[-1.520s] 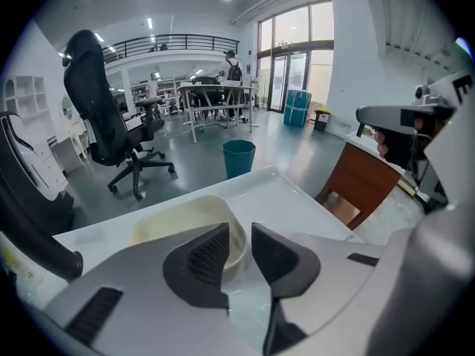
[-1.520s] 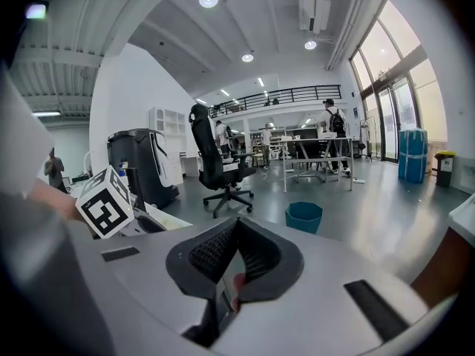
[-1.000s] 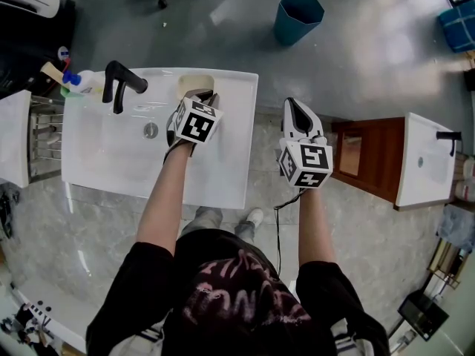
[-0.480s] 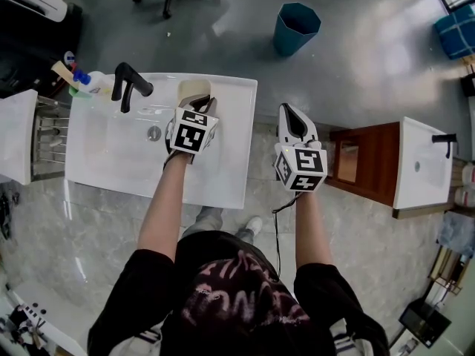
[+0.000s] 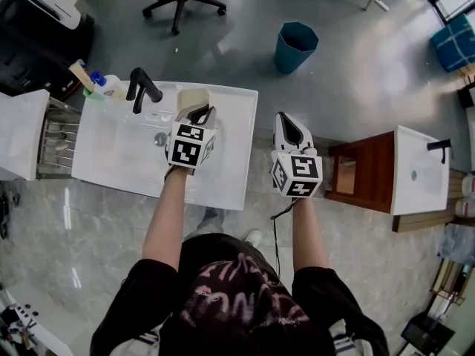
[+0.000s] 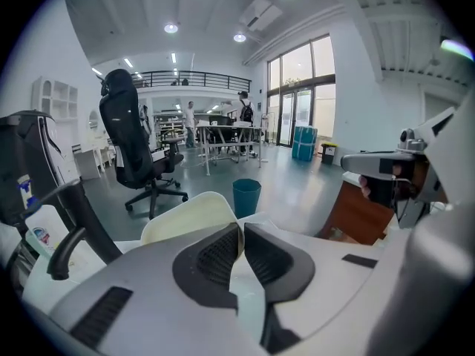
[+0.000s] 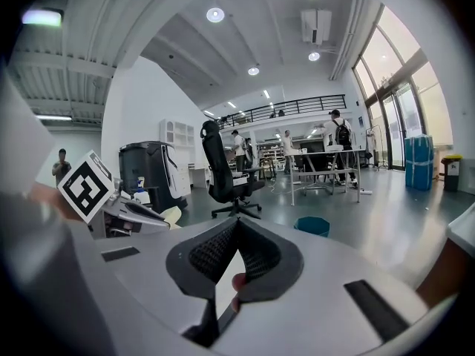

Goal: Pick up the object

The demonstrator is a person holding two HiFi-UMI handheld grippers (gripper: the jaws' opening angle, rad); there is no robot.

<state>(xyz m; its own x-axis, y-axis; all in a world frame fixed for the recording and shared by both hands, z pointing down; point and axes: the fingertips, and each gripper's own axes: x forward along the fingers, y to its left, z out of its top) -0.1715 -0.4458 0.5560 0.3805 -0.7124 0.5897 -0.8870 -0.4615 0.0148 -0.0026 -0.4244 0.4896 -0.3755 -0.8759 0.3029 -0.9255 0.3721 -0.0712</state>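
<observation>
Pinching the cream object (image 5: 191, 96) at the washbasin's (image 5: 119, 154) far edge.
Left gripper (image 6: 241, 230) nearly closed on its rim; right gripper (image 7: 236, 225) pressed together, empty.

The black bent faucet (image 5: 143, 87) stood just left of the cream rounded dish (image 5: 191, 97), crowding that side. To the dish's right the white sink top (image 5: 234, 139) lay bare, with open marble floor (image 5: 260, 191) before the brown wooden cabinet (image 5: 365, 170).
</observation>
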